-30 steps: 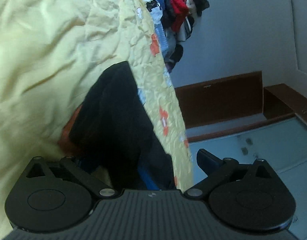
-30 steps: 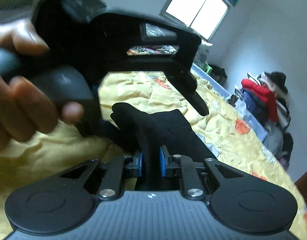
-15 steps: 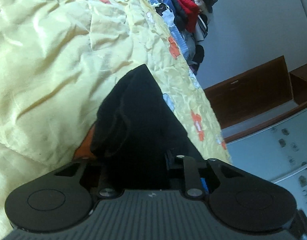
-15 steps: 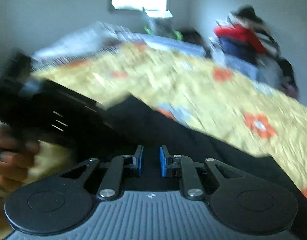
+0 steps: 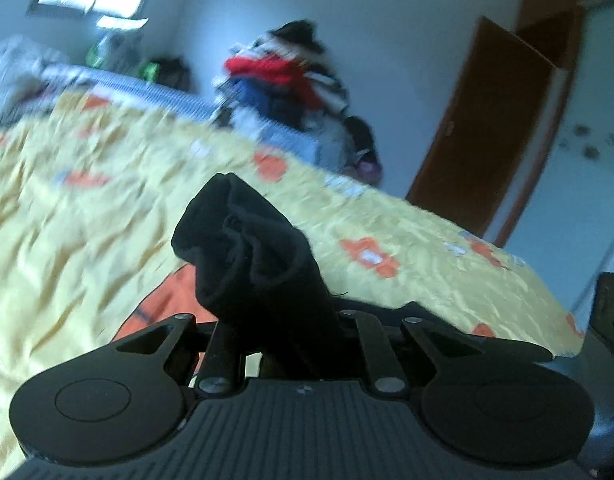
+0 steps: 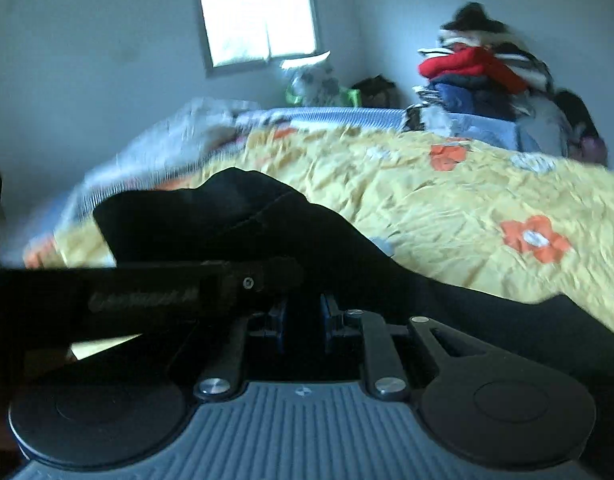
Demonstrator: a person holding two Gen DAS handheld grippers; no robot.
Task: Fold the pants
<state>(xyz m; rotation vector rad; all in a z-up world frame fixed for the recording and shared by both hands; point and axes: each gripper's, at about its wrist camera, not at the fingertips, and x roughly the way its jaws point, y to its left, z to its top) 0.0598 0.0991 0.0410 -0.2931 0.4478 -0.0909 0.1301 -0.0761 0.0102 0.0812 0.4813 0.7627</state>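
Two tongs, one black pants.

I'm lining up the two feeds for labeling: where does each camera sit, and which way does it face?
Left wrist: on the left tool, looking along its fingers across the yellow bedspread toward the clothes pile and door; black pants bunched in its grip.
Right wrist: on the right tool, facing the window; pants pinched, the left tool crossing at left.
Shared: pants, bedspread, clothes pile, window.
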